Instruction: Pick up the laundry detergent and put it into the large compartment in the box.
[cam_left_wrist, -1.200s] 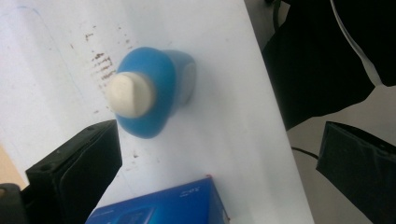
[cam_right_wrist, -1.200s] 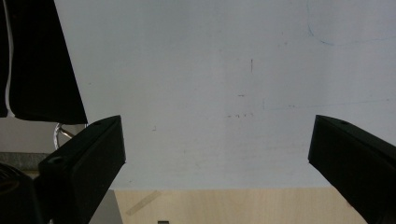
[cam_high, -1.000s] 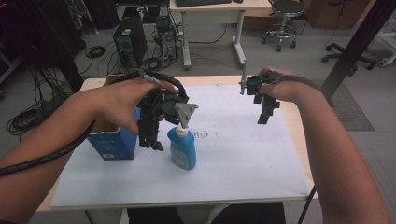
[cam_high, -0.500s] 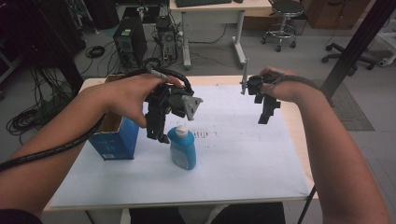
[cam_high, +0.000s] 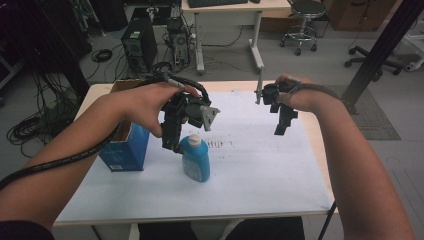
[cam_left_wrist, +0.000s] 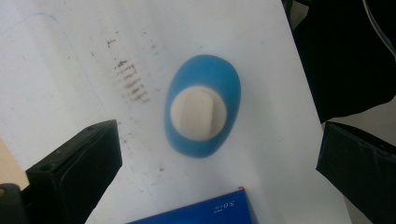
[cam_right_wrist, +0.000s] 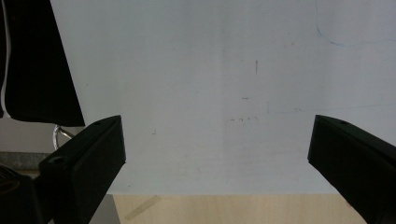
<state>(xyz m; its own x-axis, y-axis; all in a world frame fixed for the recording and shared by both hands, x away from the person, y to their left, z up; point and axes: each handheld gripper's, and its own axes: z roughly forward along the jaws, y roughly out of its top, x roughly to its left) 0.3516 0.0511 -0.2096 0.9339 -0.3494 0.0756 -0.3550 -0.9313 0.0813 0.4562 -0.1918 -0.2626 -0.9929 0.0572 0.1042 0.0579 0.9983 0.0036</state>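
A blue bottle (cam_high: 196, 159) with a white cap stands upright on the white sheet (cam_high: 250, 165) near the table's middle. The left gripper view looks straight down on the blue bottle (cam_left_wrist: 203, 106) and its cap. My left gripper (cam_high: 172, 142) hangs just above and behind the bottle, open, jaws pointing down, nothing between them. The open left gripper (cam_left_wrist: 219, 177) frames the bottle from above without touching it. My right gripper (cam_high: 281, 127) is held above the sheet's far right part. It is open too, and the right gripper (cam_right_wrist: 217, 158) looks down on bare sheet.
An open blue cardboard box (cam_high: 125, 145) stands at the sheet's left, close to the bottle; the box's blue edge (cam_left_wrist: 205, 212) lies below the bottle in the left gripper view. The wooden table edge (cam_right_wrist: 233, 209) runs beneath the sheet. Desks, computers and chairs stand beyond.
My left gripper has risen off the bottle and moved back, leaving the bottle standing on the sheet. The right gripper has held still.
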